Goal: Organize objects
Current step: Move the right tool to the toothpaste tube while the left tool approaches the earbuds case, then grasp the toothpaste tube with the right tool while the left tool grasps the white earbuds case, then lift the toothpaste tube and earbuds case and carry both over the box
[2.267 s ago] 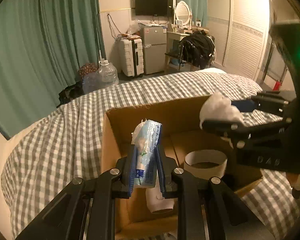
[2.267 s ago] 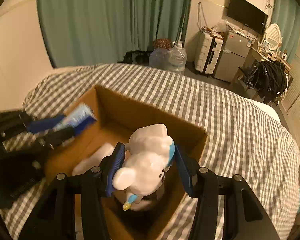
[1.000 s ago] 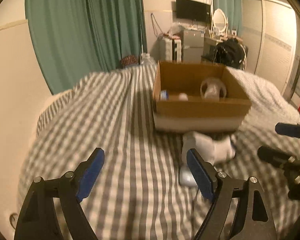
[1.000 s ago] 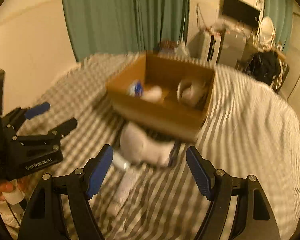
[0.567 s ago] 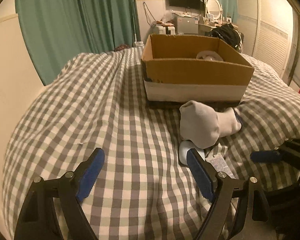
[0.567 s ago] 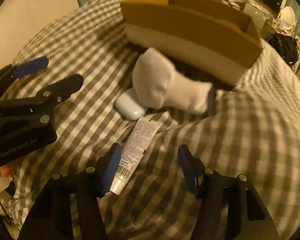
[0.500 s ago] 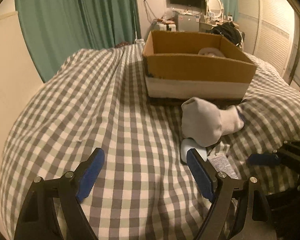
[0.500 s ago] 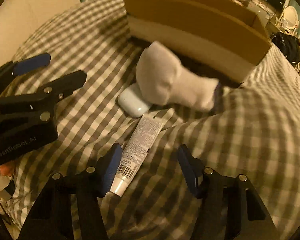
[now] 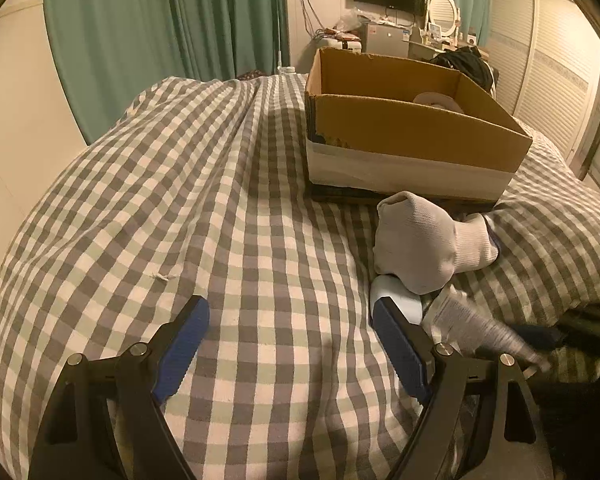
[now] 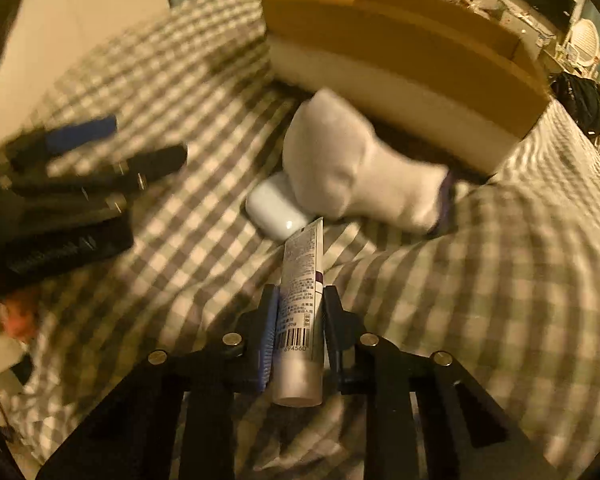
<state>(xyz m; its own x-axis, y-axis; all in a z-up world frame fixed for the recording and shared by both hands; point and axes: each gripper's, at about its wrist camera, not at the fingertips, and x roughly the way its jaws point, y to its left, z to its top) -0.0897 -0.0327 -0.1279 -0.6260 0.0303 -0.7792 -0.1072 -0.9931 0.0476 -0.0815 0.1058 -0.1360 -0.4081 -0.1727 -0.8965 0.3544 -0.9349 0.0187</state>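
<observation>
My right gripper (image 10: 298,304) is shut on a white tube (image 10: 302,280) with a barcode, lying on the checked bedspread; the tube also shows in the left wrist view (image 9: 472,326). A white sock (image 10: 352,168) lies just beyond it, in front of the cardboard box (image 10: 400,52). A small white case (image 10: 274,208) sits half under the sock. My left gripper (image 9: 290,342) is open and empty over the bedspread, left of the case (image 9: 396,298), the sock (image 9: 424,240) and the box (image 9: 404,136).
The checked bedspread (image 9: 180,200) covers the bed. A roll of tape (image 9: 438,102) shows inside the box. Green curtains (image 9: 160,40) hang behind. A fridge, a TV and a wardrobe stand at the far wall.
Both grippers let go of their items in the box and drew back. The right gripper has since closed on the tube. The left gripper stays open.
</observation>
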